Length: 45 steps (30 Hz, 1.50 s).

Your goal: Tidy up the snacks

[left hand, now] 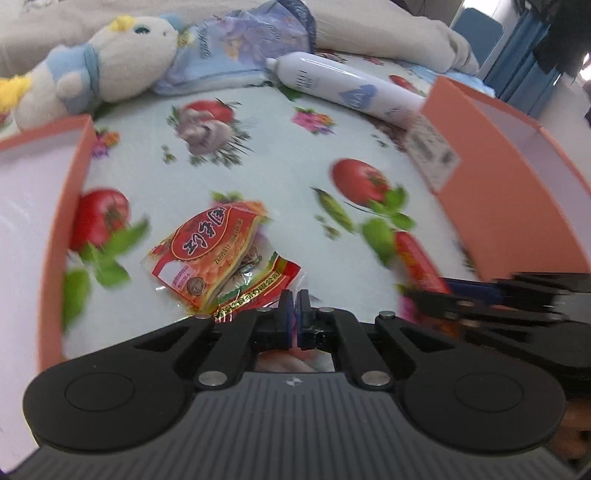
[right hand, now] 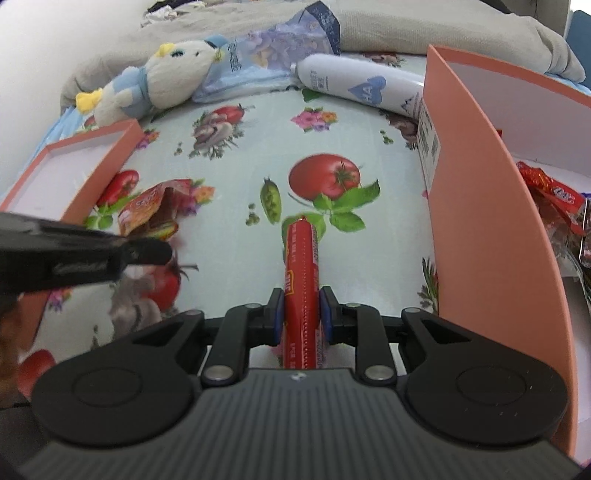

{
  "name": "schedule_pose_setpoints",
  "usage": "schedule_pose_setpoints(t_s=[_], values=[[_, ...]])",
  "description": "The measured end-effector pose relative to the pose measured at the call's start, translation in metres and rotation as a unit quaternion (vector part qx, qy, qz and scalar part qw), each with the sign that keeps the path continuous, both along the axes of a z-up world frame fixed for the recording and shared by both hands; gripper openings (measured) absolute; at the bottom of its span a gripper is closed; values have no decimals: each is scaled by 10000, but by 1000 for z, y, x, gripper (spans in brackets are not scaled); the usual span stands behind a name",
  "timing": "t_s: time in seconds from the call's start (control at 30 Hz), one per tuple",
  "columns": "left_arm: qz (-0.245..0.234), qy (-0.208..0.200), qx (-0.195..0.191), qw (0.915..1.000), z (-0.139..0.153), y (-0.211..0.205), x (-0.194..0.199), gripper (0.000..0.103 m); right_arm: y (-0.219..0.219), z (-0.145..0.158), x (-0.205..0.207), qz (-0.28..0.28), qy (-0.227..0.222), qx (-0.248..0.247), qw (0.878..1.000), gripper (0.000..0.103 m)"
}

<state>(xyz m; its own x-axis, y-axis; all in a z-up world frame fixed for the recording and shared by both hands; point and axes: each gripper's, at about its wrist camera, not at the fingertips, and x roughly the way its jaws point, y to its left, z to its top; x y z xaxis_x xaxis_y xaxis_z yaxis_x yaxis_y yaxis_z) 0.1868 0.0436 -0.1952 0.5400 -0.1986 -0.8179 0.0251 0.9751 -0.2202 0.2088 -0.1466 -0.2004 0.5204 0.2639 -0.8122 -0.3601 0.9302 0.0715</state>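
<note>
My left gripper is shut on the corner of a red and orange snack packet and holds it just over the flowered cloth; the packet also shows in the right wrist view. My right gripper is shut on a long red sausage stick that points away along the fingers; its tip shows in the left wrist view. An orange box stands at the right and holds several red wrapped snacks. A second orange box stands at the left, with nothing seen inside it.
A plush duck, a blue printed bag and a white spray can lie along the far edge of the cloth. A beige blanket is piled behind them. The right gripper's body sits at the left view's lower right.
</note>
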Motion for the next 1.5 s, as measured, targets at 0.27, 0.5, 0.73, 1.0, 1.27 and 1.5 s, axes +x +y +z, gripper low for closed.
schedule_pose_setpoints(t_s=[0.27, 0.5, 0.73, 1.0, 1.27, 1.5], values=[[-5, 197, -361, 9992, -2, -21, -22, 3, -1, -6, -7, 61, 60, -42, 10000, 24], [-285, 430, -122, 9986, 4, -28, -21, 32, 0, -4, -12, 96, 13, -133, 9999, 24], [-563, 34, 405, 9976, 27, -29, -22, 65, -2, -4, -17, 157, -10, -113, 9998, 24], [-911, -283, 1821, 9786, 24, -29, -5, 65, -1, -5, -17, 147, -9, -83, 9999, 24], [-1261, -566, 2840, 9488, 2, -49, -1, 65, -1, -5, -15, 178, -31, -76, 9998, 24], [-943, -577, 2792, 9539, -6, -48, 6, 61, 0, -5, -15, 196, -34, -92, 9998, 24]])
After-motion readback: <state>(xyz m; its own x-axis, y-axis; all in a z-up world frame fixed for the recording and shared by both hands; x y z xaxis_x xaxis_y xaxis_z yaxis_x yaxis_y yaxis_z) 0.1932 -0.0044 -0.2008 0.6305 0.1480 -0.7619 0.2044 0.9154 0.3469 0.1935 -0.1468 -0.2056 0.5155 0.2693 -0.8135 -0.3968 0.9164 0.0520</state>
